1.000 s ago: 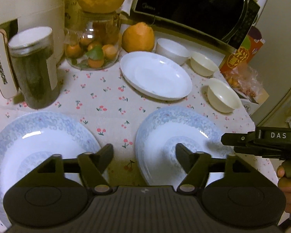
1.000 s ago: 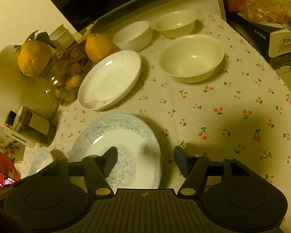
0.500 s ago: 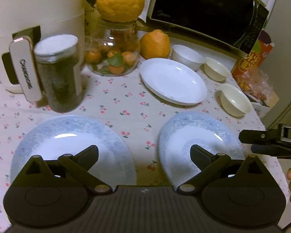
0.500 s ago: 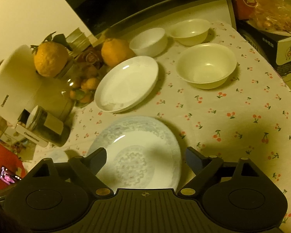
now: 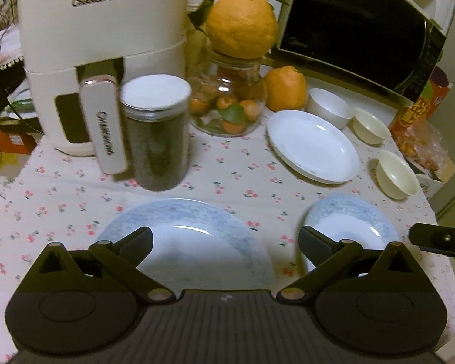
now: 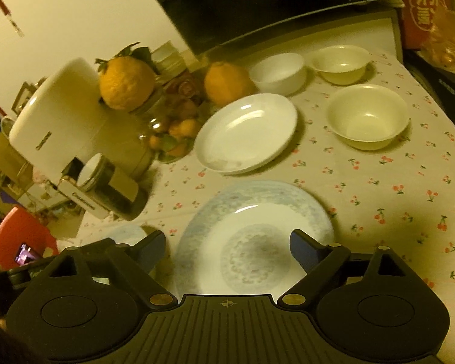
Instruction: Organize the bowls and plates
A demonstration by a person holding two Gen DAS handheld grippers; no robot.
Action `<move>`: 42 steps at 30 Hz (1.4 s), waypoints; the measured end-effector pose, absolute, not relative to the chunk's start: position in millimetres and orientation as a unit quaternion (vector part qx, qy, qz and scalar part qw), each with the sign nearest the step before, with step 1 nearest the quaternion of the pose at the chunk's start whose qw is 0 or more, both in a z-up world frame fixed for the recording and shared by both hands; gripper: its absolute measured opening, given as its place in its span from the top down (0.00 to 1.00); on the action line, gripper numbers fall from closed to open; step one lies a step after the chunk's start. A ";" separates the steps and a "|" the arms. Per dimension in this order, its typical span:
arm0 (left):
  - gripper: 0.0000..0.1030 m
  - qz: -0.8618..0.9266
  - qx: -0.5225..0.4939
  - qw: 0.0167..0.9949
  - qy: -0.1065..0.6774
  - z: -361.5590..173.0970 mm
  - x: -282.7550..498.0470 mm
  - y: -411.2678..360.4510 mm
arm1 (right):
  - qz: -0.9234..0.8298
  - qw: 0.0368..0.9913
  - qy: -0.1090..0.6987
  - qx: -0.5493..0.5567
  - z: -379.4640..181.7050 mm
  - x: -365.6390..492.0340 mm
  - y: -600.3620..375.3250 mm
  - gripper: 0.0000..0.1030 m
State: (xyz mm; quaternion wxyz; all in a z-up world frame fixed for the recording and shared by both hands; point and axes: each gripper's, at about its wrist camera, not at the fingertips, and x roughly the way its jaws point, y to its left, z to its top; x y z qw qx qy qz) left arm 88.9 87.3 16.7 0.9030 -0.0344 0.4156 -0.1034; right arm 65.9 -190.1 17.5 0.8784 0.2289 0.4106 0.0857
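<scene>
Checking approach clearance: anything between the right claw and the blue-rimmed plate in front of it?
Nothing visible. The right claw is open, with the blue-rimmed plate directly ahead between its fingers. The white plate and cream bowl sit farther back, apart from it.

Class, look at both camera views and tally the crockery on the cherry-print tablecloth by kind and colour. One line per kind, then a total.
Blue-patterned plates: 2
Plain white plate: 1
White bowl: 1
Cream bowls: 2
Total: 6

Dark jar (image 5: 156, 130) behind near plate (image 5: 194, 242).
</scene>
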 end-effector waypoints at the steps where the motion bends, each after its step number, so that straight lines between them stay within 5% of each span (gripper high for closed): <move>1: 0.01 -0.101 -0.030 0.904 0.415 17.1 89.1 90.0 | 0.090 0.879 0.409 0.227 18.3 65.2 -187.7 0.12; 26: 0.04 -0.127 -0.059 0.898 0.417 -20.0 88.8 189.5 | 0.247 0.860 0.401 0.197 -2.4 59.7 -74.9 0.12; 42: 0.43 -0.155 -0.105 0.871 0.454 -38.1 94.8 200.7 | 0.244 0.845 0.436 0.191 -29.4 62.7 -40.4 0.16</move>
